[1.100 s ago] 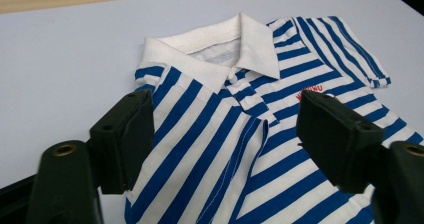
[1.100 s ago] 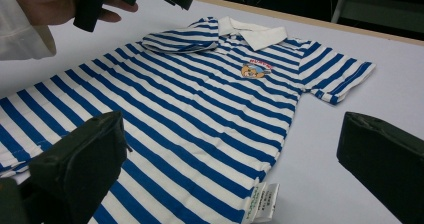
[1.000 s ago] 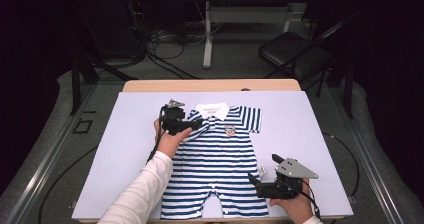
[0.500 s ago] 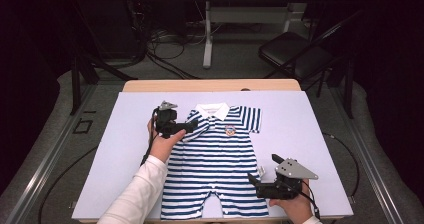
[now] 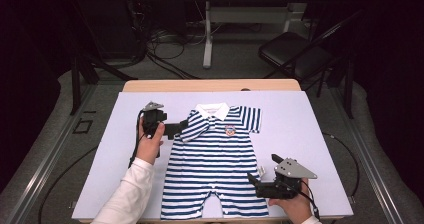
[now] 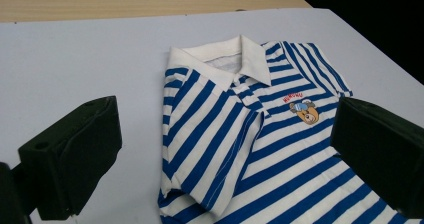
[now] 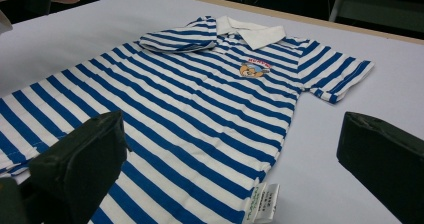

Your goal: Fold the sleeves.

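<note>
A blue-and-white striped baby romper (image 5: 215, 159) with a white collar (image 5: 212, 110) and a bear badge (image 5: 230, 130) lies flat on the pale sheet. Its left sleeve (image 5: 196, 126) is folded in over the chest. My left gripper (image 5: 177, 129) sits just left of that sleeve, open, with nothing between its jaws. The left gripper view shows the folded sleeve (image 6: 200, 149) ahead of the left gripper (image 6: 225, 119). My right gripper (image 5: 262, 169) is open beside the romper's right edge, low down. In the right gripper view the romper (image 7: 200, 99) and a side label (image 7: 262, 209) lie before the right gripper (image 7: 230, 129).
The lavender sheet (image 5: 310, 134) covers a wooden table (image 5: 210, 85), with bare sheet on both sides of the garment. Behind the table stand a black chair (image 5: 295, 54) and a white table leg (image 5: 207, 39), with cables on the floor.
My left gripper has drawn back to the left, off the chest and away from the folded sleeve. The right gripper has hardly moved.
</note>
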A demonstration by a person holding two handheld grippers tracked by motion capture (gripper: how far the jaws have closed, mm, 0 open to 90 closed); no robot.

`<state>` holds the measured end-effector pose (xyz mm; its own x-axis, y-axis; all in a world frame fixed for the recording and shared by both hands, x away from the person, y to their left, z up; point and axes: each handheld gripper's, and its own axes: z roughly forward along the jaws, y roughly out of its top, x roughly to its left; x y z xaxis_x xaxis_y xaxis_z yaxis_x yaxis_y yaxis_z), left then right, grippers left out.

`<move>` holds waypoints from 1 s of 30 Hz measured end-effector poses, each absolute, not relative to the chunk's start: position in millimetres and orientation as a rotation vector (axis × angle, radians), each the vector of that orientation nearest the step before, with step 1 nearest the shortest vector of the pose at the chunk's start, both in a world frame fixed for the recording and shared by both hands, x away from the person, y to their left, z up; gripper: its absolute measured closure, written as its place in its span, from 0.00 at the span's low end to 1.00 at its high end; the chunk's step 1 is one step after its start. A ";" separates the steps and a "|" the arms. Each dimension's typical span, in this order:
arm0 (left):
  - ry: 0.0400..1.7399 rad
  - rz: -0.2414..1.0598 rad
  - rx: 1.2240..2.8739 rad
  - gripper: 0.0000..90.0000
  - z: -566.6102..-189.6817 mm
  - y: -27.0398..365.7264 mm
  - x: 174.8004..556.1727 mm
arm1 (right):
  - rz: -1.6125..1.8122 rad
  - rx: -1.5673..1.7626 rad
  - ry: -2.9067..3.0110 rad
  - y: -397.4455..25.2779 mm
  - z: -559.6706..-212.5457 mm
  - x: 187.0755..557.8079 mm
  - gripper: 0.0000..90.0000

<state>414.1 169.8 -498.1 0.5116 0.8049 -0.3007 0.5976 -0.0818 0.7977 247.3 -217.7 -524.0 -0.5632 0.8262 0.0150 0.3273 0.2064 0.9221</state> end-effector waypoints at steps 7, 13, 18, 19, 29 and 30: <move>1.159 0.252 1.782 0.01 -494.6 180.8 407.9 | 1.342 1.070 1.999 -219.1 -523.4 248.2 0.00; 1.151 0.239 1.782 0.01 -490.3 186.2 405.0 | 1.353 1.067 1.992 -219.2 -522.6 248.3 0.00; 1.145 0.222 1.781 0.01 -487.7 189.5 403.5 | 1.344 1.069 1.998 -219.5 -522.0 248.8 0.00; 1.143 0.215 1.779 0.01 -487.0 190.4 403.3 | 1.345 1.071 1.998 -219.6 -521.9 248.9 0.00; 1.135 0.206 1.789 0.01 -482.5 191.3 400.3 | 1.354 1.088 1.988 -222.2 -518.1 253.0 0.00; 1.133 0.205 1.786 0.01 -482.2 190.9 400.1 | 1.356 1.091 1.985 -222.6 -516.9 253.8 0.00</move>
